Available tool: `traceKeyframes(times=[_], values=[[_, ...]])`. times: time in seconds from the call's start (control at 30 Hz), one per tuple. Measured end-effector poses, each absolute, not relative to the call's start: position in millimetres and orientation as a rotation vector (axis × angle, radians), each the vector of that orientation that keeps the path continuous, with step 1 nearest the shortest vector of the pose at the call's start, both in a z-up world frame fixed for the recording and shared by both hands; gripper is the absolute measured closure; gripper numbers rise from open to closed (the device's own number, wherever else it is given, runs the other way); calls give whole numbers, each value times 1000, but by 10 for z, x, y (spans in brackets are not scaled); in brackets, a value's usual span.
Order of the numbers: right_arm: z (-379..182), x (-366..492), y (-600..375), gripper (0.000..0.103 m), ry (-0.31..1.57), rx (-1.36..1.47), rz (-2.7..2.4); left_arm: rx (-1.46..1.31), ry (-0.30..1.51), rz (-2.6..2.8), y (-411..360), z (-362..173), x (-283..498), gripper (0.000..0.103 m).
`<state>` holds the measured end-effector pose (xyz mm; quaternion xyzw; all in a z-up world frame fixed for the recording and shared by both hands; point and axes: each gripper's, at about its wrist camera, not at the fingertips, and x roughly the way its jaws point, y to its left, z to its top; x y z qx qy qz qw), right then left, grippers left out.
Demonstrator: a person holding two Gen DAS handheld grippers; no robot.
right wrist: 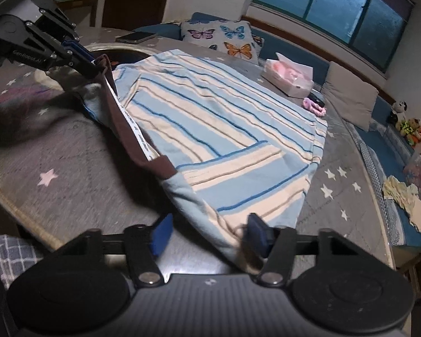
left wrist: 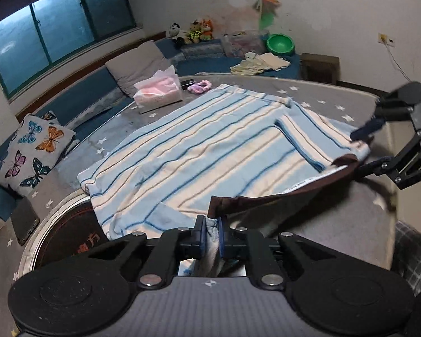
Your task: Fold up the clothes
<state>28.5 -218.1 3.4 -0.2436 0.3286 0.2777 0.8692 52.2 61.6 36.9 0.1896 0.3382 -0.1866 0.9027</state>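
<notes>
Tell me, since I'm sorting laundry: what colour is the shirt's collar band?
Dark brown collar band, against the pale blue and cream striped shirt; clearest in the right wrist view.

Striped shirt (left wrist: 199, 151) in light blue and cream with thin darker blue and tan lines, dark brown neckband (left wrist: 303, 185) with a white tape inside. It's spread mostly flat on the grey star-print counter (right wrist: 339, 185), one sleeve (right wrist: 238, 168) folded over the body, collar end lifted.
</notes>
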Motion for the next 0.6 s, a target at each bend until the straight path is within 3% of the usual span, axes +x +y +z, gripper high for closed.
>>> traceKeyframes(times=[0.03,0.1,0.17,0.37,0.53,0.6], values=[[33,304,-2180,61,687,-504,572,400,705,-389,614,358,524,93],[44,342,-2194,80,697,-487,569,421,717,-397,612,324,492,89],[63,375,-2219,87,708,-464,571,443,727,-398,612,281,406,87],[139,420,-2272,92,709,-411,569,503,743,-387,603,123,107,65],[180,395,-2304,94,699,-389,560,586,731,-391,563,0,-76,64],[204,365,-2308,95,689,-382,556,618,721,-397,549,-26,-111,68]])
